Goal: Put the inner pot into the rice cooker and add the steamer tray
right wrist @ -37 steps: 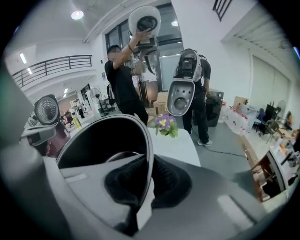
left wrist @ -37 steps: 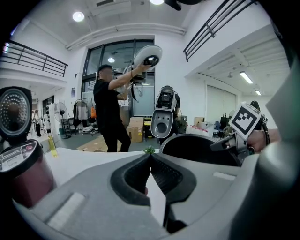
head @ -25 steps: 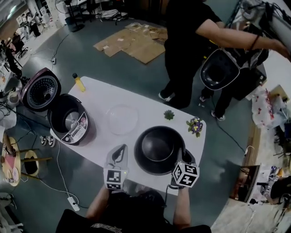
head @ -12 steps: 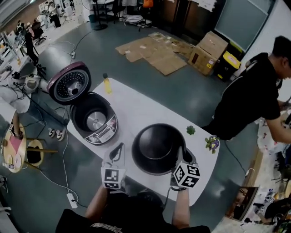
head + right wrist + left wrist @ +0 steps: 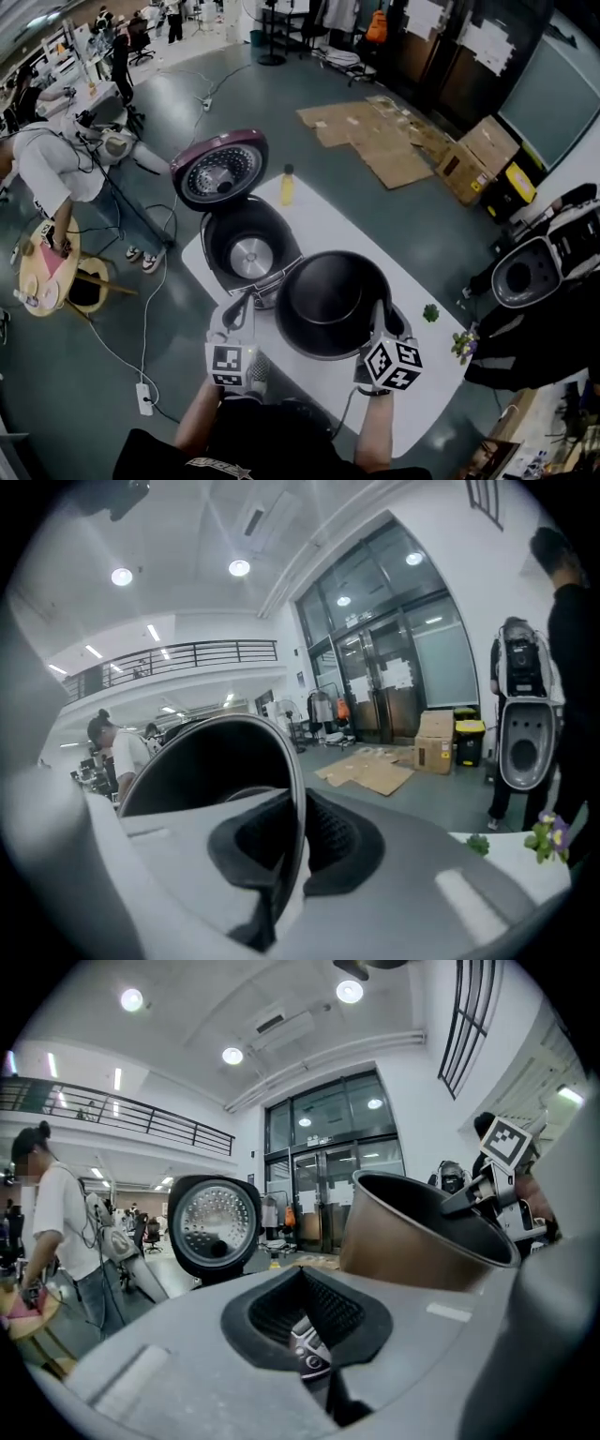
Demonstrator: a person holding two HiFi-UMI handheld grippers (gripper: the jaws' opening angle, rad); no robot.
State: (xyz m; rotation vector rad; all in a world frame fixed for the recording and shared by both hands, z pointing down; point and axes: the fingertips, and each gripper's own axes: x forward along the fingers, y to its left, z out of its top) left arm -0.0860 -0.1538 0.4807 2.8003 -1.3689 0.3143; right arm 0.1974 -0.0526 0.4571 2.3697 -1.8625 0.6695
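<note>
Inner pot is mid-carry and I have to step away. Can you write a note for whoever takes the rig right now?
Right tongs: shut on the rim of the inner pot, which is held up beside the rice cooker.
Left tongs: shut, empty, near the cooker's front.
Cooker: lid up, cavity empty.
Done: pot picked up.
Left: lower it into the cooker, then add the steamer tray, which is not in view.
</note>
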